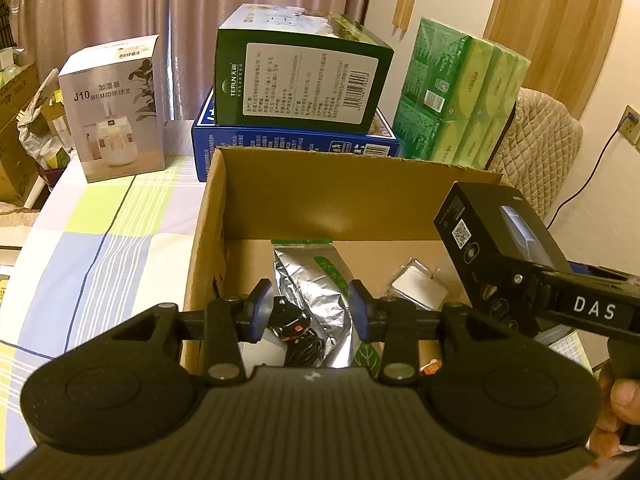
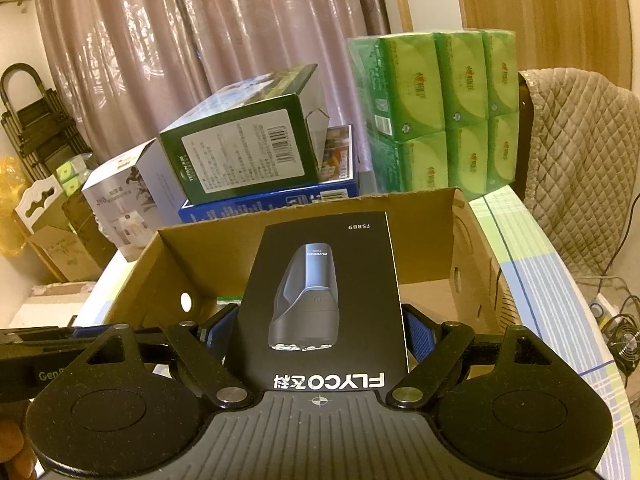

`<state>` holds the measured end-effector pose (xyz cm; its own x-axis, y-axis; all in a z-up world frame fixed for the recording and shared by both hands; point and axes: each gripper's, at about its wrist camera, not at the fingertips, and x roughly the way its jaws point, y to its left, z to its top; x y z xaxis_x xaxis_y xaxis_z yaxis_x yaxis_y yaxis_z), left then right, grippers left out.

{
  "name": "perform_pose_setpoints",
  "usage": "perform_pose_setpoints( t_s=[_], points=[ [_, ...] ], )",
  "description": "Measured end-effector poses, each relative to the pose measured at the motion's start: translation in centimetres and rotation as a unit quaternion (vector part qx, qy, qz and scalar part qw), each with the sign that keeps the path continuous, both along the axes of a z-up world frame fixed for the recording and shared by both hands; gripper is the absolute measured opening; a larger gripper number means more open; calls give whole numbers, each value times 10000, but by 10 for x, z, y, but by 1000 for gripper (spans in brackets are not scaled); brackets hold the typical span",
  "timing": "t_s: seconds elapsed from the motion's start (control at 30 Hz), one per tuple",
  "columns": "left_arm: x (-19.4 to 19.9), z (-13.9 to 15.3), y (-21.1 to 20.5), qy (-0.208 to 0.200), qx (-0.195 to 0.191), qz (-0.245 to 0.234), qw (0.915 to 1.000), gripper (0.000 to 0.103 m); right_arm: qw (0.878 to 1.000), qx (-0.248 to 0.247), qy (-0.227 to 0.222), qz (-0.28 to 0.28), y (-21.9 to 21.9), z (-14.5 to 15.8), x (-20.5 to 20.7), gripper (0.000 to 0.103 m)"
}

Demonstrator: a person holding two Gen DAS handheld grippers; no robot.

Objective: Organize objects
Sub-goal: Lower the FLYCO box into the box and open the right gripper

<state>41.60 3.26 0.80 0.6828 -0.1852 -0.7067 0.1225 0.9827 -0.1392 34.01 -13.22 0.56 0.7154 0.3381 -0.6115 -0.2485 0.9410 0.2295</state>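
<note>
An open cardboard box (image 1: 320,188) stands on the table, also seen in the right wrist view (image 2: 208,252). Inside lie a silver foil pouch (image 1: 316,280), a black plug with a coiled cable (image 1: 290,316) and a small silver packet (image 1: 418,284). My left gripper (image 1: 310,304) hovers over the box's near side, open, its blue pads apart and gripping nothing, with the plug below them. My right gripper (image 2: 320,330) is shut on a black FLYCO shaver box (image 2: 324,300). It holds that black box (image 1: 492,236) above the cardboard box's right rim.
Behind the cardboard box, a green carton (image 1: 300,76) sits on a blue carton (image 1: 296,144). A white humidifier box (image 1: 112,108) stands to the left and a green tissue multipack (image 1: 460,92) to the right. A quilted chair (image 1: 536,140) is far right. A checked cloth (image 1: 100,240) covers the table.
</note>
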Motion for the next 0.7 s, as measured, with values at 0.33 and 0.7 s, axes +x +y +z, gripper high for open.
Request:
perform_pose_setpoints(
  t_s=[0.33,0.7],
  points=[
    [-1,0,1,-14,17,13,10000,38,10000,-1,19,8,3,-2,1,81],
    [-2,1,3,-41,10,28,10000,41,10000,-30,6,12,6,-3,1,81]
  ],
)
